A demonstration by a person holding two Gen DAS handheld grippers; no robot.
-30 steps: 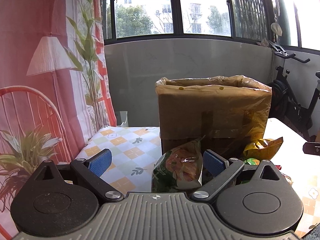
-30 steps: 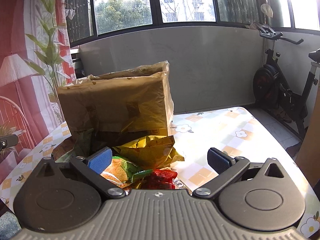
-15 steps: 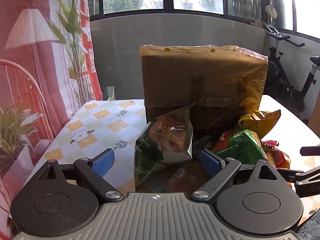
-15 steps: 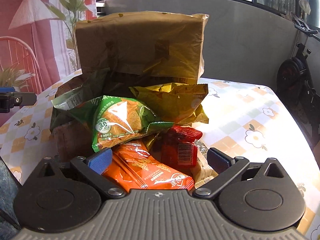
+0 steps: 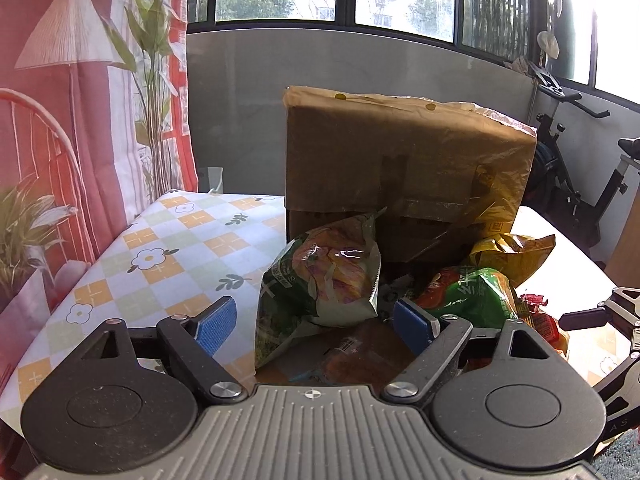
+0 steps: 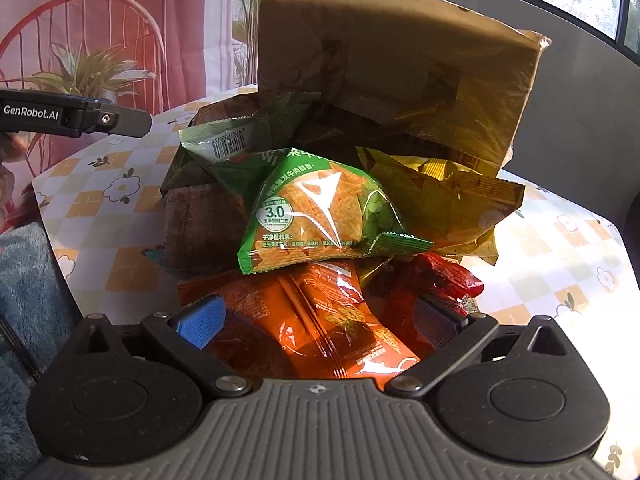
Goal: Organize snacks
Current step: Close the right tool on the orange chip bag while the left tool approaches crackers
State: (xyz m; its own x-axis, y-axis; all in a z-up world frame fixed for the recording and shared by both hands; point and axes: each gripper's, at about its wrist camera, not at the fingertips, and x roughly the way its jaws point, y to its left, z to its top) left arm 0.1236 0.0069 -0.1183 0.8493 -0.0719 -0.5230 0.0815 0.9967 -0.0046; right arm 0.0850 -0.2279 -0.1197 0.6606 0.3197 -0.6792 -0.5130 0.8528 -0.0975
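Observation:
A pile of snack bags lies on the checked tablecloth in front of a tall brown cardboard box, also in the right wrist view. My left gripper is open, with an upright green bag between its blue pads. My right gripper is open just over an orange bag. A green chip bag, a yellow bag and a red packet lie behind it. The left gripper's finger shows at the left of the right wrist view.
A flower-patterned tablecloth covers the table, with its edge at the left. A red printed curtain hangs at the left. An exercise bike stands at the right. A blue fluffy cloth lies by the table's near edge.
Both grippers have come lower and closer to the snack pile. The right gripper now hangs right over the orange bag. Both stay open.

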